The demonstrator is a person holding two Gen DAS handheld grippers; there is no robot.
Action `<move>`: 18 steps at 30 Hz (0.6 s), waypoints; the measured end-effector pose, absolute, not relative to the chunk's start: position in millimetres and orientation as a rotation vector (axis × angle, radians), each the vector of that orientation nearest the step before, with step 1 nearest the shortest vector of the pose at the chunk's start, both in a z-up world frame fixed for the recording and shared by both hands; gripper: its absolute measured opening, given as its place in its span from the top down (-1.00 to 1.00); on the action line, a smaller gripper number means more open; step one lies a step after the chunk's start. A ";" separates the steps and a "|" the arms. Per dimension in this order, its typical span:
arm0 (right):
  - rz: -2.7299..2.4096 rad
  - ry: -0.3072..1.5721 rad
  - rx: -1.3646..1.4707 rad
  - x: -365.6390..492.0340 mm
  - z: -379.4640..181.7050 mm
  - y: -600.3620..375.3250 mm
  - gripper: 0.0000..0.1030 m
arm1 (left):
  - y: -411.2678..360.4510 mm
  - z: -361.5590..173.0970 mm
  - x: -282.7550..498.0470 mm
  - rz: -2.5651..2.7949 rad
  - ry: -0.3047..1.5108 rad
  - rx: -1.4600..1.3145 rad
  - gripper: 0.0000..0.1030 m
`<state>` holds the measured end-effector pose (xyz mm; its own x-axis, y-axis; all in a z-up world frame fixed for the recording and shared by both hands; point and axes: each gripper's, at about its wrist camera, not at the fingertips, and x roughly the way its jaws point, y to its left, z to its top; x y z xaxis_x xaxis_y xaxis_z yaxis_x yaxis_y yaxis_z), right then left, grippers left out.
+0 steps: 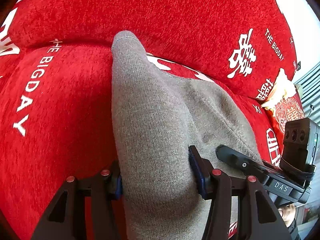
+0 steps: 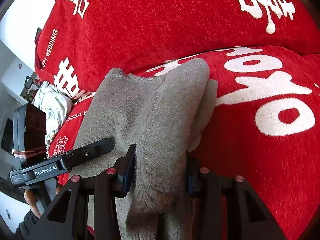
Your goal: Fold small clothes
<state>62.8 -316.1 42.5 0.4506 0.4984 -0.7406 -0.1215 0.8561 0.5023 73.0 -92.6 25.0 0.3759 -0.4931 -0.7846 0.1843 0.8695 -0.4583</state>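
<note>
A small grey knitted garment [image 1: 152, 104] lies on a red sofa cover [image 1: 60, 100] with white lettering. One narrow end of it reaches up to the crease below the backrest. My left gripper [image 1: 158, 177] is shut on a thick fold of this garment, which bulges between the blue pads. In the right wrist view the same garment [image 2: 144, 104] lies doubled over, and my right gripper [image 2: 160, 169] is shut on its fuzzy fold. Each view shows the other gripper from the side, one black finger [image 1: 230, 154] [image 2: 98, 147] resting on the grey fabric.
The red backrest cushion [image 1: 160, 10] rises just behind the garment. A red and gold packet [image 1: 282, 104] lies at the sofa's right end. A white floral cloth bundle [image 2: 52, 104] sits at the left end. A person's hand [image 2: 32, 200] holds the left gripper's handle.
</note>
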 end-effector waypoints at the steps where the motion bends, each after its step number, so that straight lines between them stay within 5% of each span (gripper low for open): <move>1: 0.396 1.039 0.406 60.5 42.7 -314.4 0.13 | -91.3 25.0 70.8 -0.442 1.106 -0.319 -0.08; 18: 0.399 1.041 0.376 26.9 48.5 -299.3 0.13 | -76.2 26.0 32.7 -0.440 1.090 -0.327 -0.08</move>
